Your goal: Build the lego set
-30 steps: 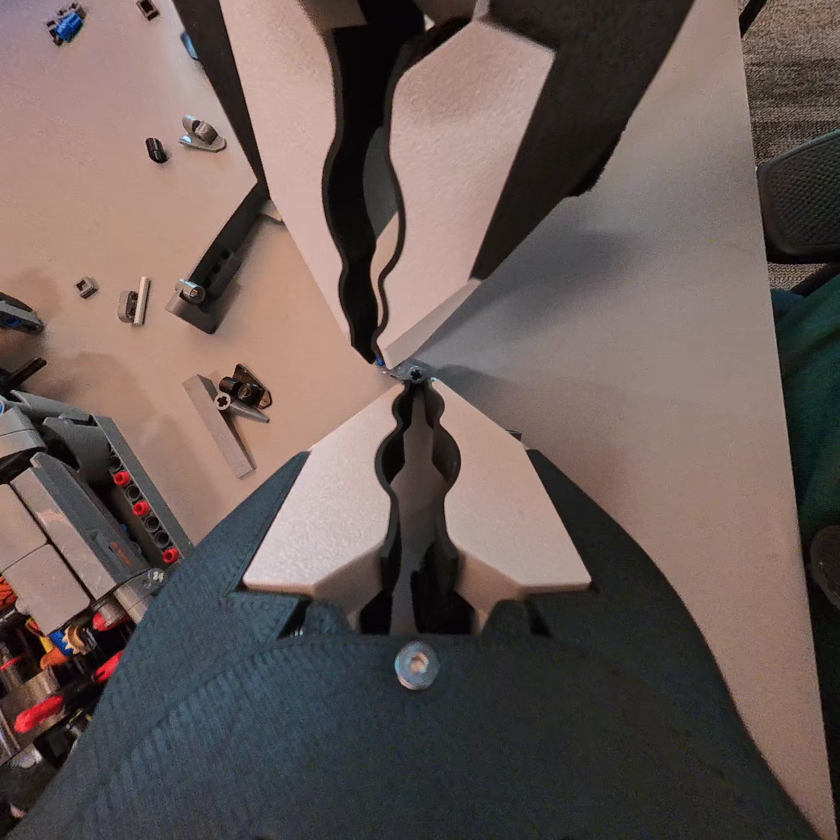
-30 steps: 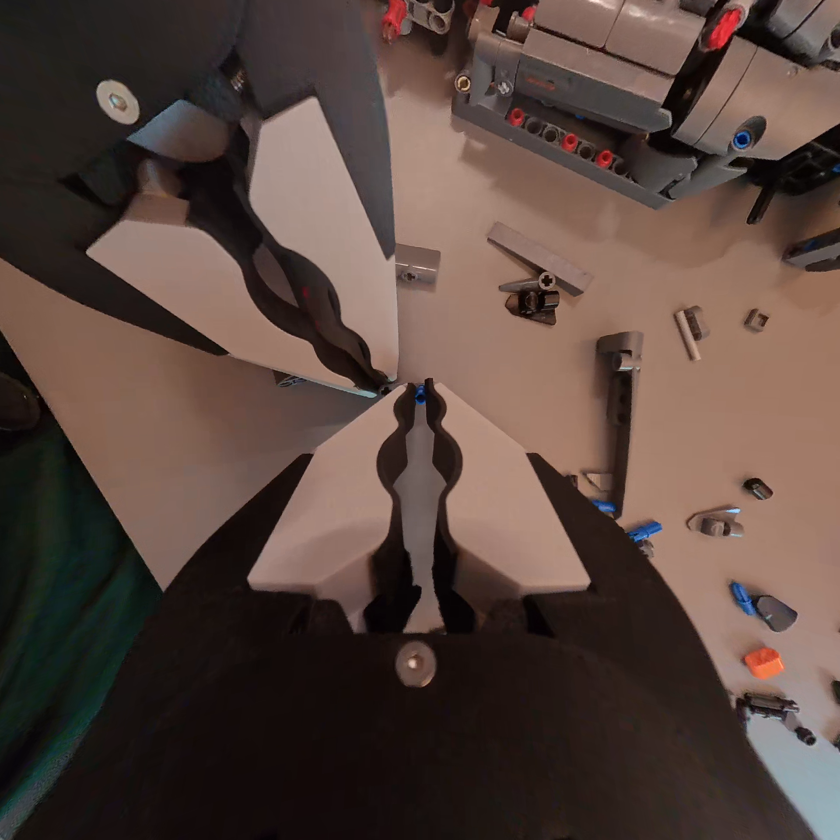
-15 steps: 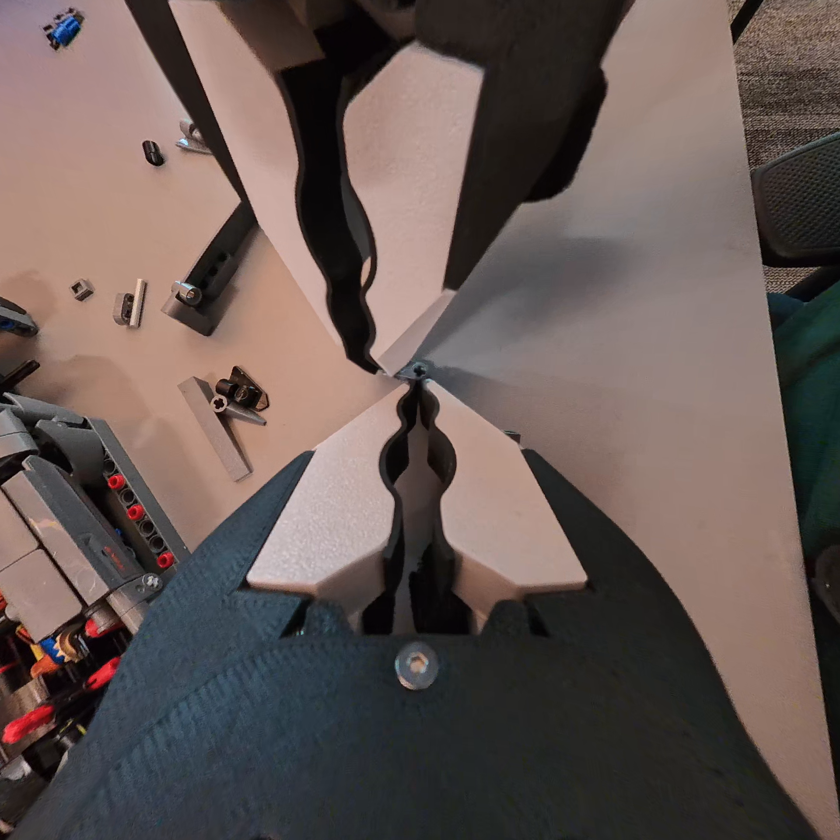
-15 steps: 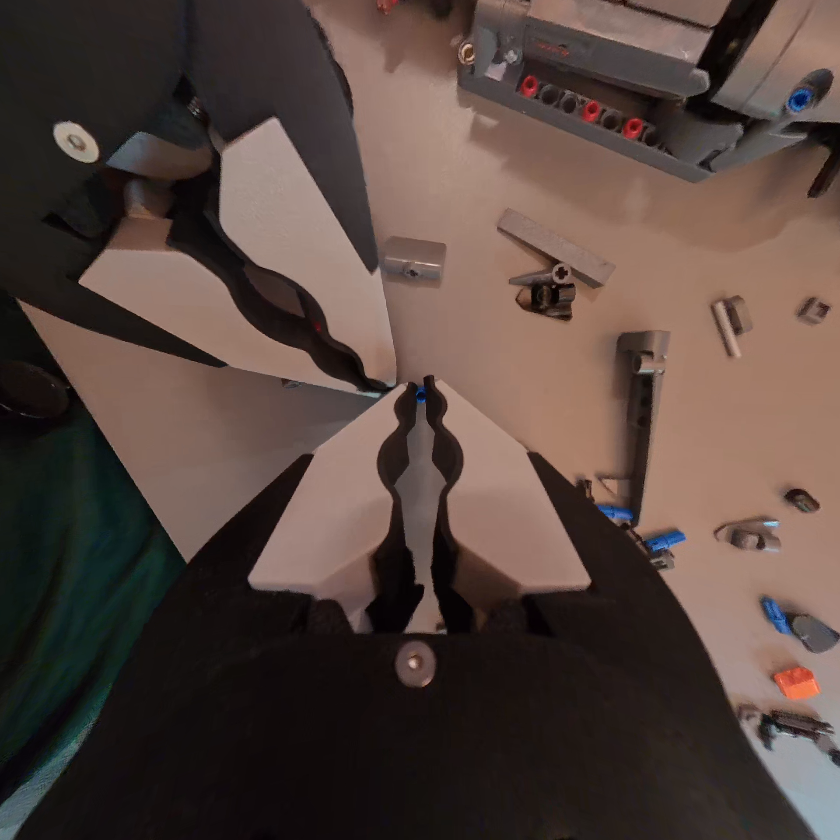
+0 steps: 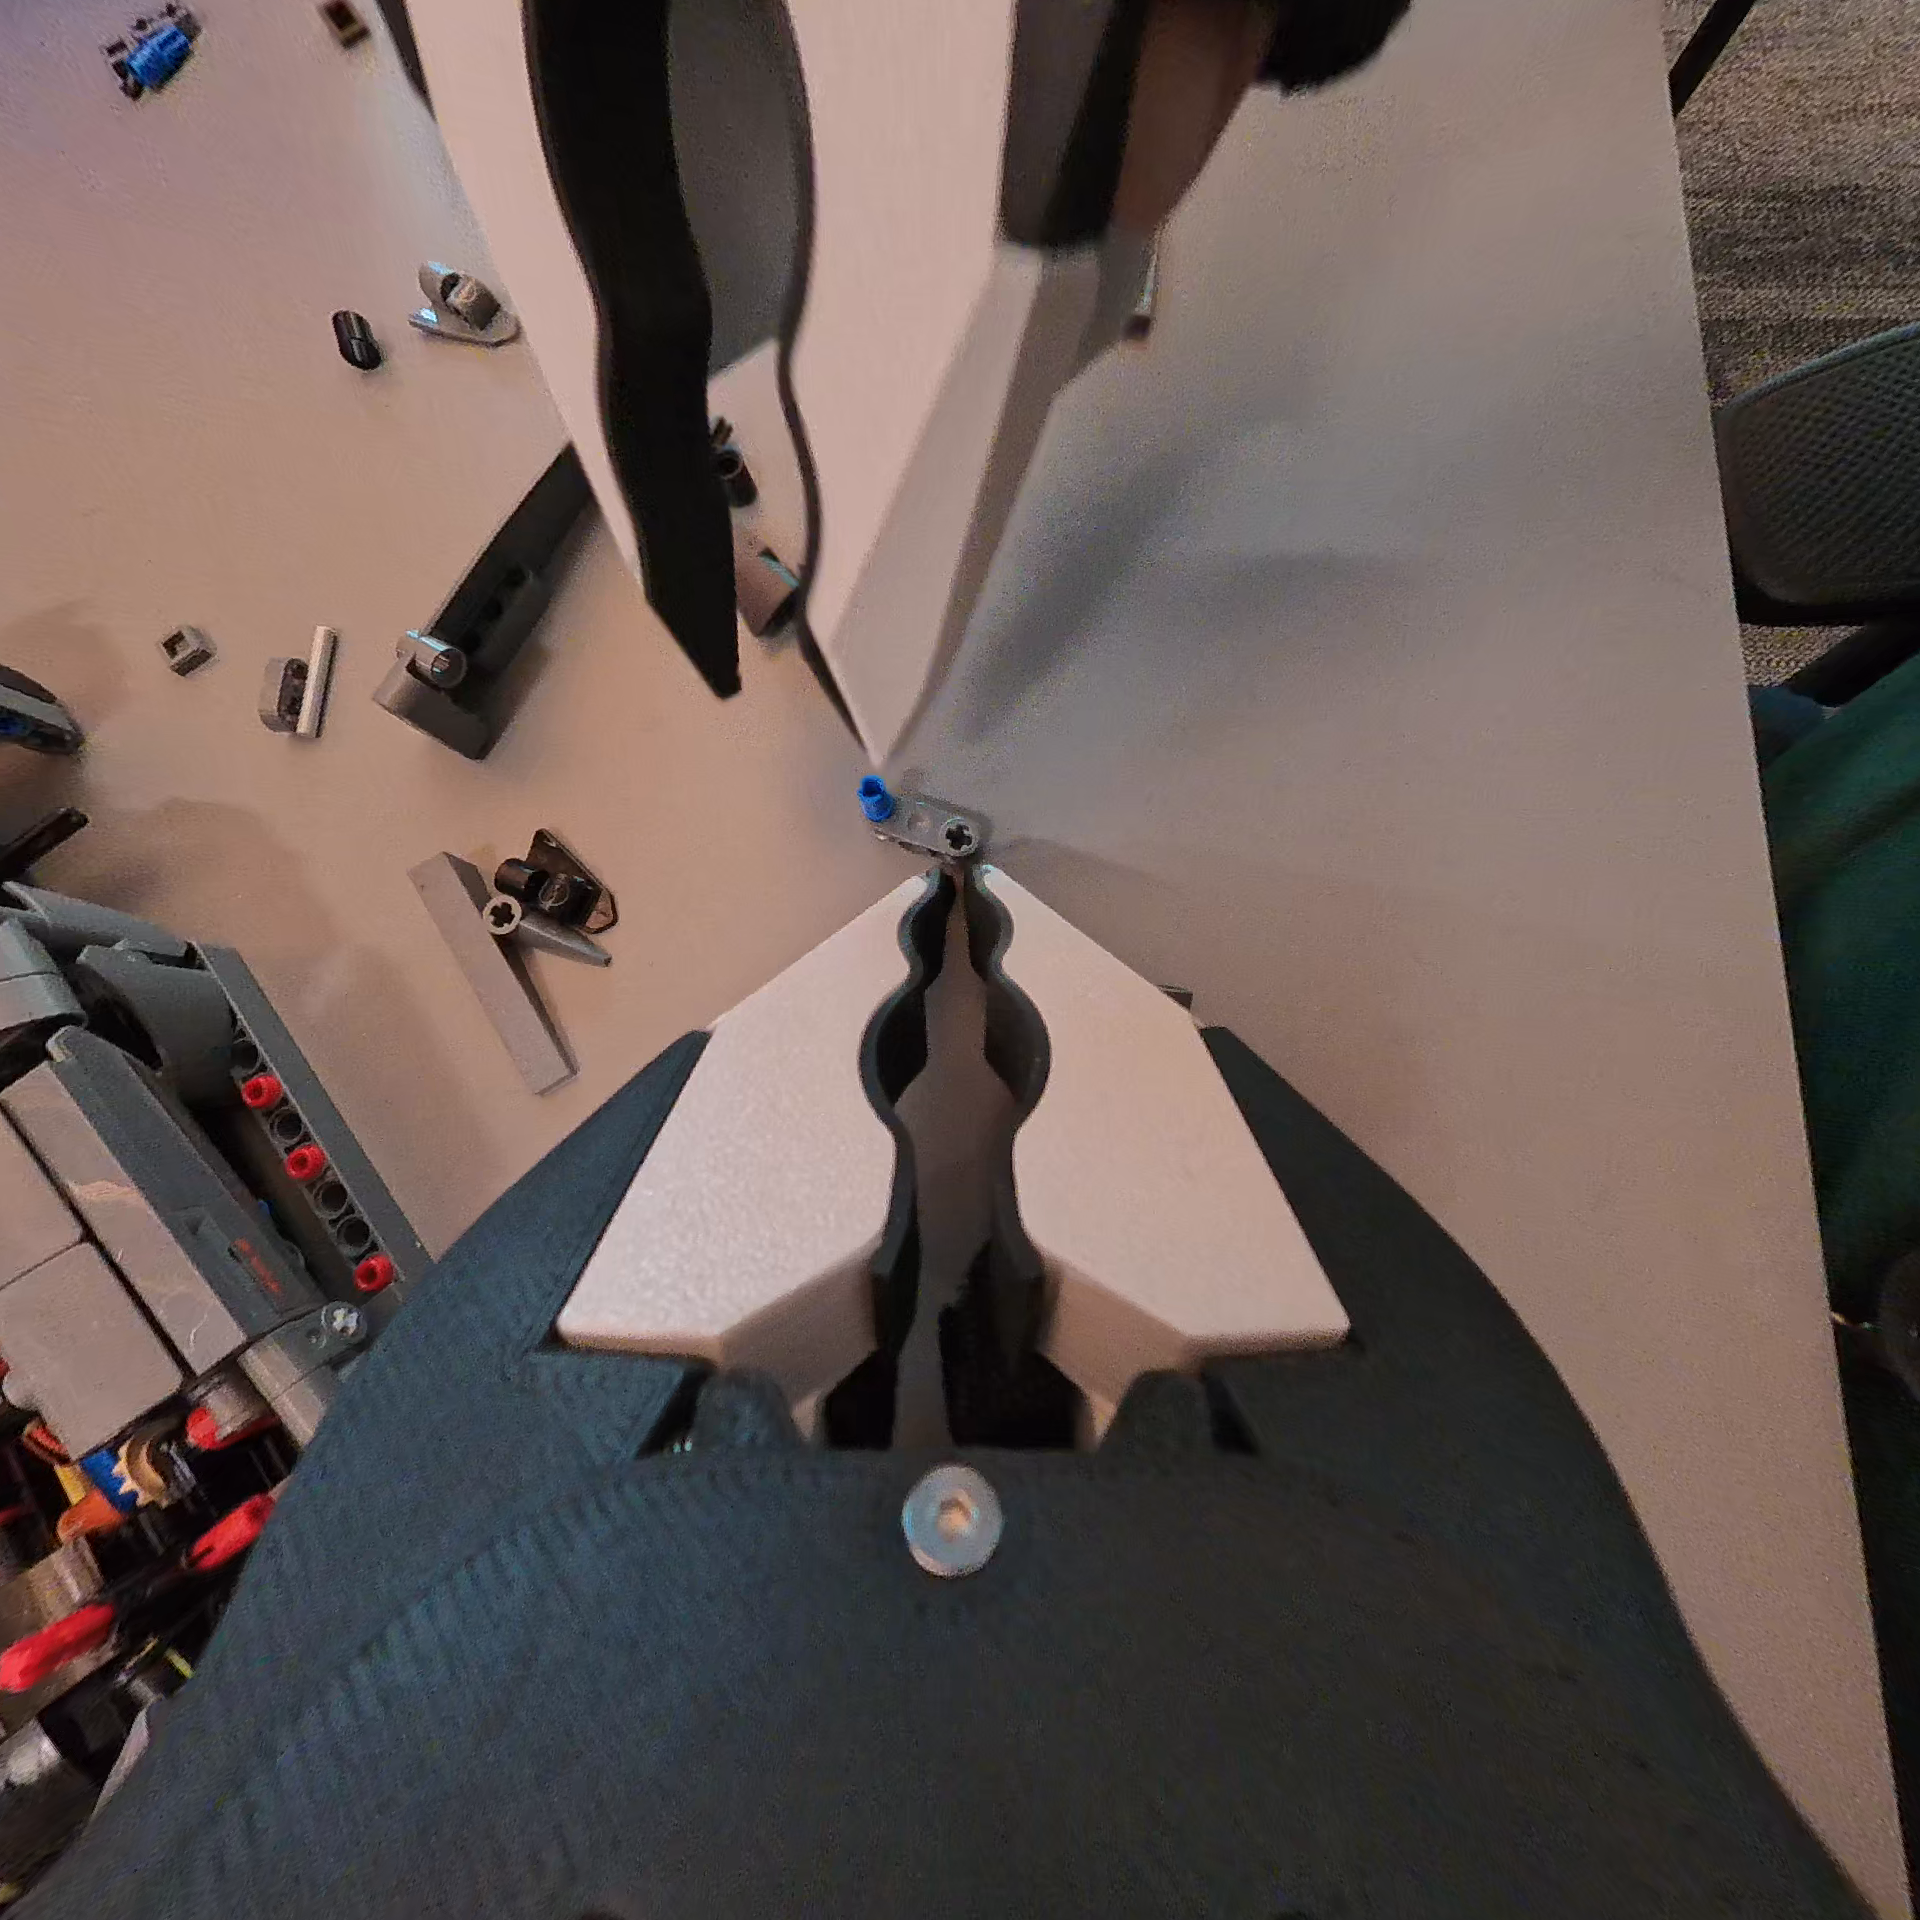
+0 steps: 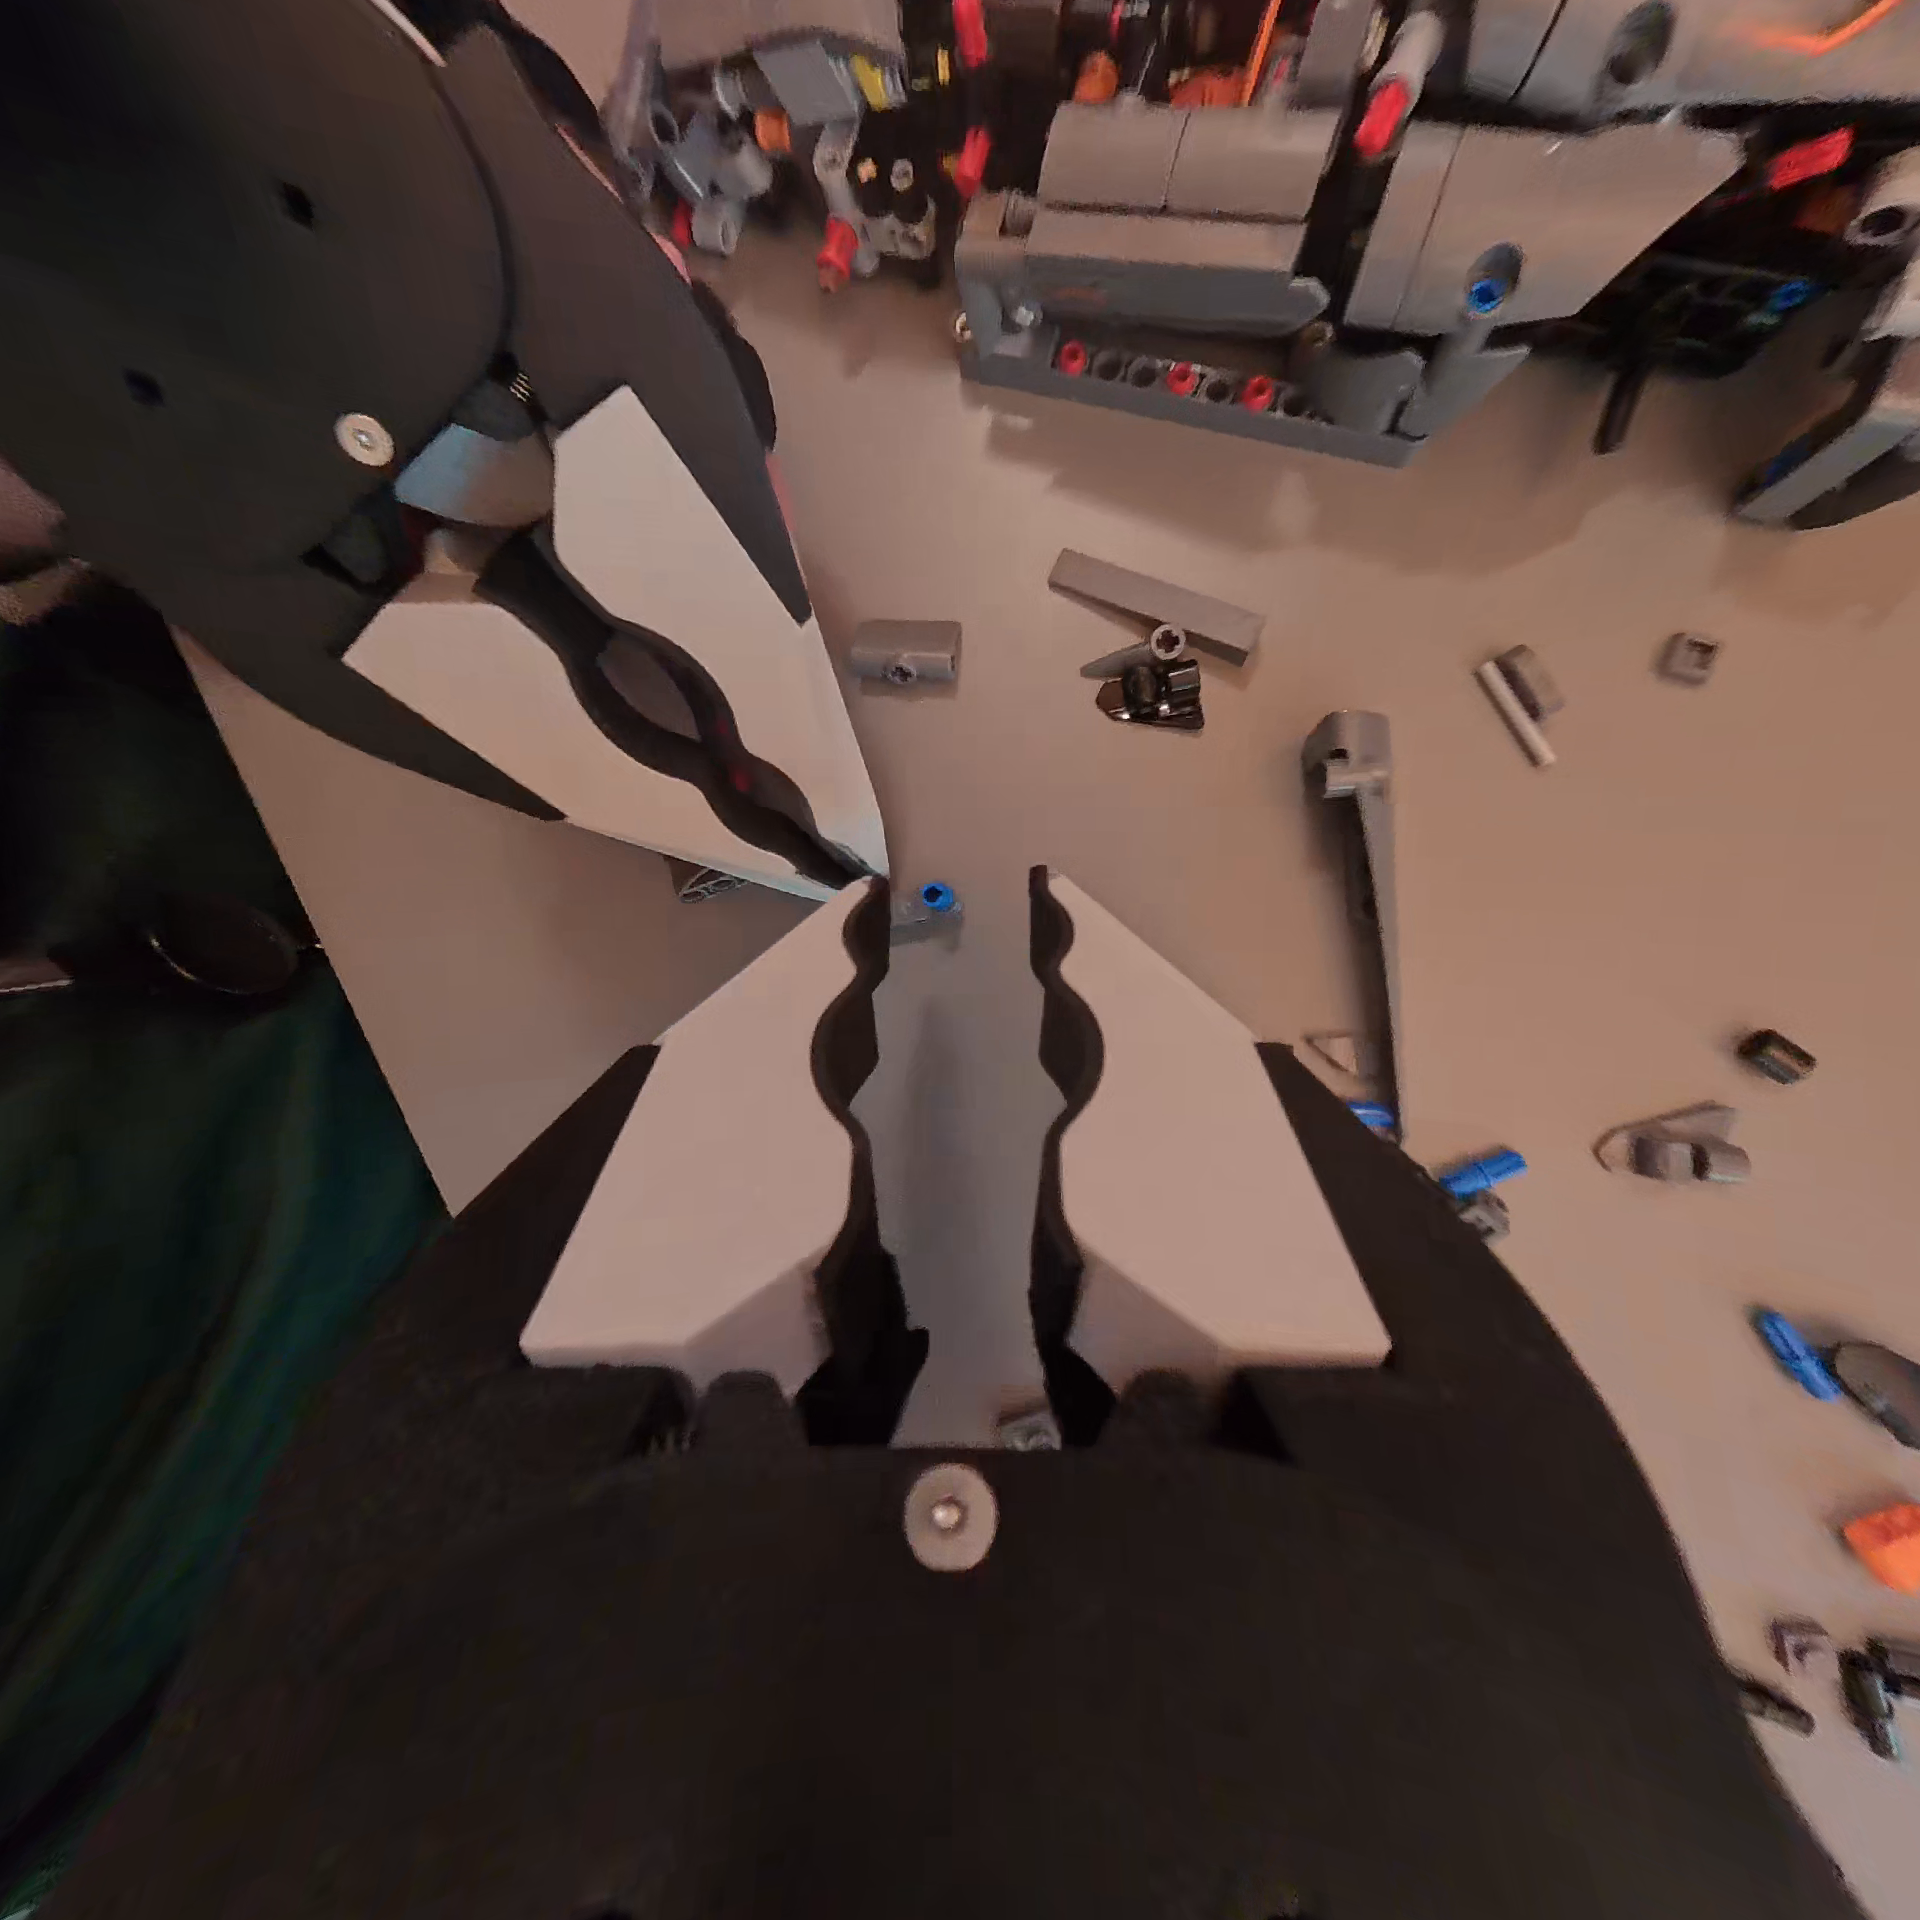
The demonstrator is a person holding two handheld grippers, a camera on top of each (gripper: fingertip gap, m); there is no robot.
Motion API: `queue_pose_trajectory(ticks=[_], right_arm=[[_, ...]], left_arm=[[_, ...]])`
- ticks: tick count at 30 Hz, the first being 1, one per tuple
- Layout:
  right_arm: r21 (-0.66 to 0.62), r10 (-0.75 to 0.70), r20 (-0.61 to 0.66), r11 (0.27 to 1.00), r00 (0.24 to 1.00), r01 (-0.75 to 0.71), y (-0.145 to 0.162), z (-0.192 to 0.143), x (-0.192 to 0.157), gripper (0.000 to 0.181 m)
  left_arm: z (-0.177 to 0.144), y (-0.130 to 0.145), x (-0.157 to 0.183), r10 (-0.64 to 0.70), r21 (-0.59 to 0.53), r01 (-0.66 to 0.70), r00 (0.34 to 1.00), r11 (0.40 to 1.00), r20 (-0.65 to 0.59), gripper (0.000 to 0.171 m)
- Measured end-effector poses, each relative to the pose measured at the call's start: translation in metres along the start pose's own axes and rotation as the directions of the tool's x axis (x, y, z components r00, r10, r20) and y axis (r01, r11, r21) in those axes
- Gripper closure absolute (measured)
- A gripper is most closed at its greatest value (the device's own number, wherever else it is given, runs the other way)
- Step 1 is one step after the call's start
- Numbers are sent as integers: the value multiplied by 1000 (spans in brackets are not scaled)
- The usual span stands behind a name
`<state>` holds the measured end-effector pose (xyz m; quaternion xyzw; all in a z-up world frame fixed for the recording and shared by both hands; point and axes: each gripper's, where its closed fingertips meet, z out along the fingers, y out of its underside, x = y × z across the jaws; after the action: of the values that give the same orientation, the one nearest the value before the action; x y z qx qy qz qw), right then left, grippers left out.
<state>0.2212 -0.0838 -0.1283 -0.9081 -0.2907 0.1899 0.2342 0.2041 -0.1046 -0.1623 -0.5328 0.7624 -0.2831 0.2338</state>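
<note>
While the left claw [image 5: 951,873] pinches the small grey liftarm [image 5: 932,821] with its blue pin [image 5: 873,798], the right claw [image 6: 954,881] gapes beside scattered loose pieces [image 6: 1155,623].

Both tongs look alike: the left tongs [image 5: 951,873] and the right tongs [image 6: 954,883] each have a black, ridged printed body, two pale wedge-shaped fingers [image 5: 758,1164] lined with wavy black pads [image 6: 1055,1049], and one silver screw [image 5: 951,1520] set in the middle of the body.
</note>
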Motion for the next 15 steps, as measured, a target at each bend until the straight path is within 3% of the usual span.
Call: queue_pose_trajectory(ticks=[10, 15], right_arm=[[83, 38, -163, 996, 986, -25, 8, -44, 12, 181], [208, 64, -323, 978, 944, 4, 4, -96, 30, 181]], left_arm=[[-13, -7, -6, -16, 43, 14, 999, 999, 32, 166], [-23, -14, -4, 0, 62, -3, 998, 998, 55, 166]])
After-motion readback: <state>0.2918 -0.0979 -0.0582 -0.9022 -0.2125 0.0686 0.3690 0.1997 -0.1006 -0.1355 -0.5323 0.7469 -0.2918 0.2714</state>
